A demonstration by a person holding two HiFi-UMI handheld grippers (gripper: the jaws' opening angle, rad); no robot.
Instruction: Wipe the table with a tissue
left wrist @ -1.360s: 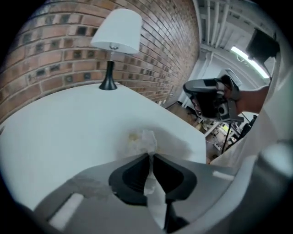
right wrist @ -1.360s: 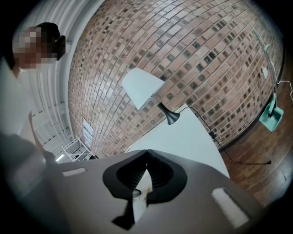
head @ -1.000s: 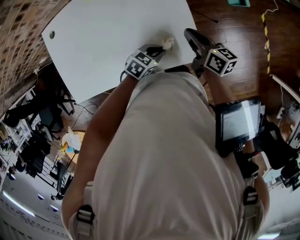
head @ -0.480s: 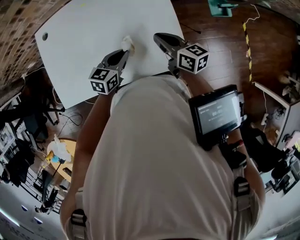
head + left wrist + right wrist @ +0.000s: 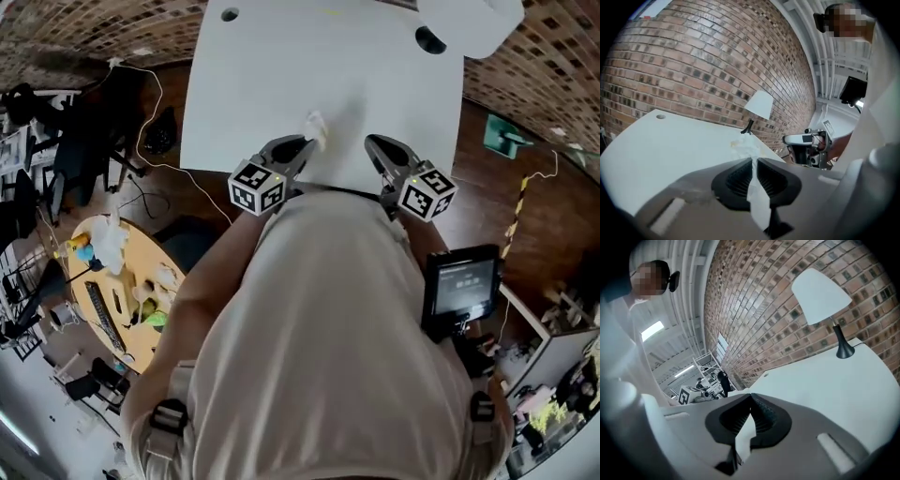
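Both tools have swung round with me since the earlier frames. The white counter [image 5: 281, 66], which filled the upper left of the head view, now fills the upper middle, and a table lamp [image 5: 469, 19] has come in at the upper right corner. The left tool [image 5: 300, 146] has come along with the tissue [image 5: 315, 127] still in it.

That left tool is clenched on the tissue. In its own view a strip of paper runs back between the ribbed pads, and the crumpled wad bulges out just past the tips. The right tool [image 5: 374, 144] is pinched together at its tips. A pale sliver shows between its pads nearer the camera, and I cannot tell whether it is a scrap of paper or the counter showing through.

What matters for the next stroke is that the wad sticks out from the left tool along the tool's own line, toward the top of the frame. It sits over the counter's near edge, and nearly all the unwiped surface spreads away above it. I cannot tell whether the paper touches the surface. The right tool sits level with the left and apart from it to the right, so I judge the wipe belongs to the left tool, pushing the wad down and away up the frame.
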